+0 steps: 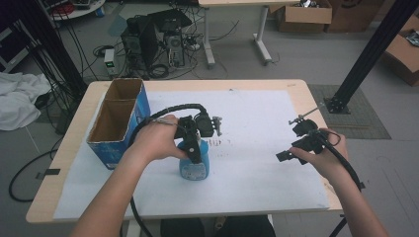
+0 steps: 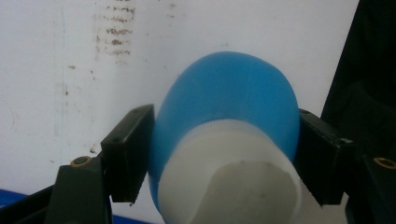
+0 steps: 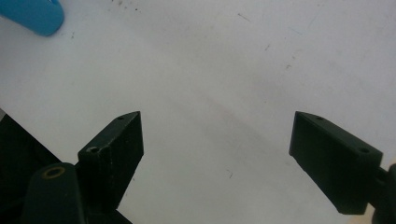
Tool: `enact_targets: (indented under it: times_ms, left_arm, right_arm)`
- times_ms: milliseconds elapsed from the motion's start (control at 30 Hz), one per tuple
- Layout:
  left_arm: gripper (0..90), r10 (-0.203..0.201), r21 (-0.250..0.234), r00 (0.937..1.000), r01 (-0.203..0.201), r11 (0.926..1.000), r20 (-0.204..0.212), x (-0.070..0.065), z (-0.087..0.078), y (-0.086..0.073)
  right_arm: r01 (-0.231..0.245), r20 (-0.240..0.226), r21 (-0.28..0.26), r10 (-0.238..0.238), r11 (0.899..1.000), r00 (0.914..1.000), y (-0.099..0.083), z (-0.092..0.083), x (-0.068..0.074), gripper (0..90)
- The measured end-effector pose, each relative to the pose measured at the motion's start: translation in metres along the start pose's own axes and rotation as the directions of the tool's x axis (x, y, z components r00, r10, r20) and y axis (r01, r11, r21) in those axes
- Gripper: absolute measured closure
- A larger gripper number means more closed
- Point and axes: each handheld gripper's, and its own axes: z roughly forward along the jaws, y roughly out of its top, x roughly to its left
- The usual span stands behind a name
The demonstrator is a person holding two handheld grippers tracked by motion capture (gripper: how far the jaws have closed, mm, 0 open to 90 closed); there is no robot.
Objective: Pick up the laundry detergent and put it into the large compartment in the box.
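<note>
Workshop floor with computer towers, cables and cardboard boxes lies beyond the bench; your working surface is a wooden table (image 1: 296, 88) covered by a white sheet (image 1: 257, 133), lightly stained near its middle.

Item 1: blue bottle (image 1: 194, 165), white cap. Location: on the white sheet, slightly left of centre, near the front edge, just right of the blue cardboard box (image 1: 118, 121). From the high view it seems to stand upright, though your hand and gripper cover its top.

Item 2: left gripper (image 2: 224, 158). Your jaws sit one on each side of the bottle's blue shoulder, just below the cap, and appear to press against it. Count it as holding the bottle.

Item 3: right gripper (image 3: 217, 149). Jaws spread wide with nothing between them, over bare sheet well to the right of the bottle; a corner of the bottle shows at the far edge of its own view.

Handling notes, by judgement: plastic, probably light, likely to flex a little under a hard squeeze. Its rounded, smooth shoulder is a slippery place to grip, so the jaws could ride up towards the cap. You would have a steadier hold lower on the straight body, or on the cap's ribbed rim. Contents cannot be told, so lift slowly and keep it upright.
</note>
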Motion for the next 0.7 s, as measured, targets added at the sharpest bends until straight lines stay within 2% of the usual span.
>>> enact_targets:
  times_ms: [200,700]
  left_arm:
    - [33.0,0.0,0.0,0.9999,0.0,1.0,-0.01,0.0008,-0.0005,-0.0005]
    - [34.6,0.008,0.003,0.9998,-0.008,1.0,-0.017,0.0008,-0.0017,0.0005]
  right_arm:
    - [-0.005,-0.003,0.002,0.005,1.0,1.0,0.0001,0.0007,0.0007,17.7]
    - [-0.002,-0.006,0.001,0.002,1.0,1.0,-0.0006,0.0011,-0.0004,17.8]
